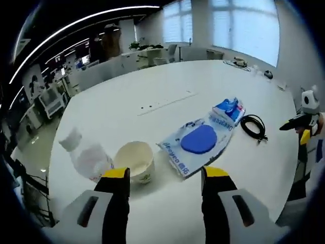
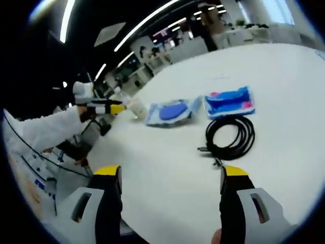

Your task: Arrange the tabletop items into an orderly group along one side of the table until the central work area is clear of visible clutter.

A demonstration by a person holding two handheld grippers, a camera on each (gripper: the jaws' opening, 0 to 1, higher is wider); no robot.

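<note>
White surface (image 1: 167, 96) carries five loose items; landmark is the plastic pouch with the blue oval pad (image 1: 199, 140) inside it, lying mid-surface; cream bowl (image 1: 134, 160) just beside the pouch on the side toward the left claw; clear plastic bottle (image 1: 87, 155) lying on its side, touching or nearly touching the bowl on its far side from the pouch; small blue packet (image 1: 228, 110) at the pouch's other end, edges close or overlapping, can't tell which; coiled black cable (image 1: 253, 125) near the packet, apart from the pouch.

Left claw (image 1: 166, 175) wide open, empty, jaws just short of the bowl and pouch; right claw (image 2: 171, 173) wide open, empty, cable (image 2: 230, 136) ahead of it.

Handling, judged: bottle looks near empty, so light, smooth, apt to roll, grip across the body; bowl looks rigid and light, pinch the rim; pouch soft, crinkly, slippery film, take an edge or slide it; packet flat, flexible, same; cable limp, the coil would likely sag or unwind if lifted by one strand, so take several loops together.

Writing: blue print along the pouch edge, reads something like "Deyro", unsure; packet print too small to read.
</note>
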